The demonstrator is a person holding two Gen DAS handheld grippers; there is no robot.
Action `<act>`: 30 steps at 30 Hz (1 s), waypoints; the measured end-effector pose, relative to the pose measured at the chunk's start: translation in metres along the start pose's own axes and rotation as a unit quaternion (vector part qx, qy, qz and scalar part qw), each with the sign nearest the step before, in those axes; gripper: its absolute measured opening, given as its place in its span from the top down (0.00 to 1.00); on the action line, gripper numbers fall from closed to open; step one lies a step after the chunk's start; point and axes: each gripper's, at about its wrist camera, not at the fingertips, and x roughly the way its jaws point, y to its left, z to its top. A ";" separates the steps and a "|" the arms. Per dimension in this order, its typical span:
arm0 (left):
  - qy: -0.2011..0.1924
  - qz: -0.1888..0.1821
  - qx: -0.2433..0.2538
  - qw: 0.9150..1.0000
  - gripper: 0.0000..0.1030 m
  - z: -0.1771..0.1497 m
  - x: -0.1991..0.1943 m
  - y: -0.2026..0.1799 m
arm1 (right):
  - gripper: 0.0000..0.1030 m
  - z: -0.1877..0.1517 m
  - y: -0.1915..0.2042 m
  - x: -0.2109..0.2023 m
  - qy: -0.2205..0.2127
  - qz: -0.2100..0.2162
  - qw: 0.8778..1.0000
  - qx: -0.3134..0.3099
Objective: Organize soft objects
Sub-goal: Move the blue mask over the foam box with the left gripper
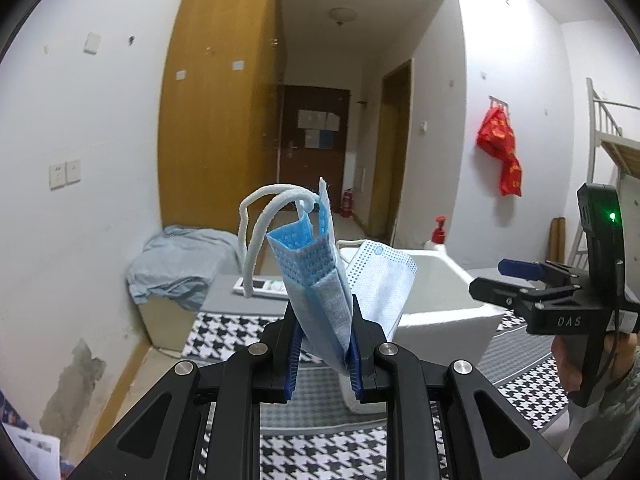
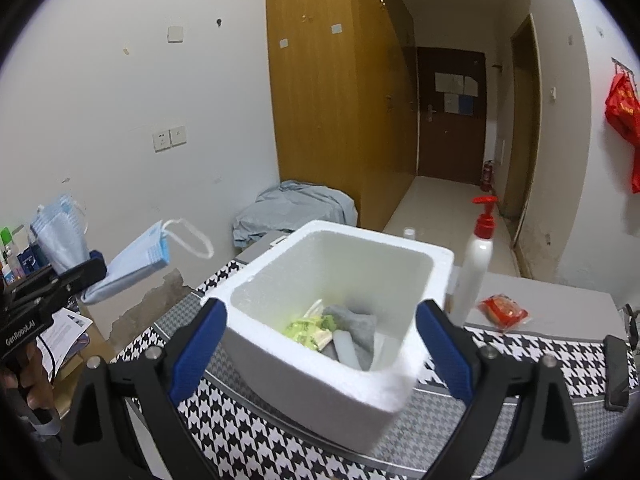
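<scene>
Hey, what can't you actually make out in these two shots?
- Foam box contents: left view, near wall and masks hide them.
- Items under the grey cloth: right view, covered.
- Papers on the door: both views, too small.
- Shelf bottles: right view, cut by edge.

Blue mask (image 1: 324,280), white box (image 2: 320,376)

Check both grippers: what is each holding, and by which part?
Left gripper pinches blue face masks by their lower edge, ear loops up. Right gripper is open, holding nothing.
</scene>
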 end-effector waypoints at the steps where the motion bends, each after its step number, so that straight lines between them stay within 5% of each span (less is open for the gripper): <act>1: -0.001 -0.002 0.003 1.000 0.79 0.002 0.001 -0.002 | 0.05 0.000 -0.001 -0.001 -0.001 0.000 1.000 0.002; 30: 0.035 -0.054 0.022 0.998 0.79 0.031 0.068 -0.052 | 0.05 -0.025 -0.052 -0.032 -0.007 -0.028 0.999 0.031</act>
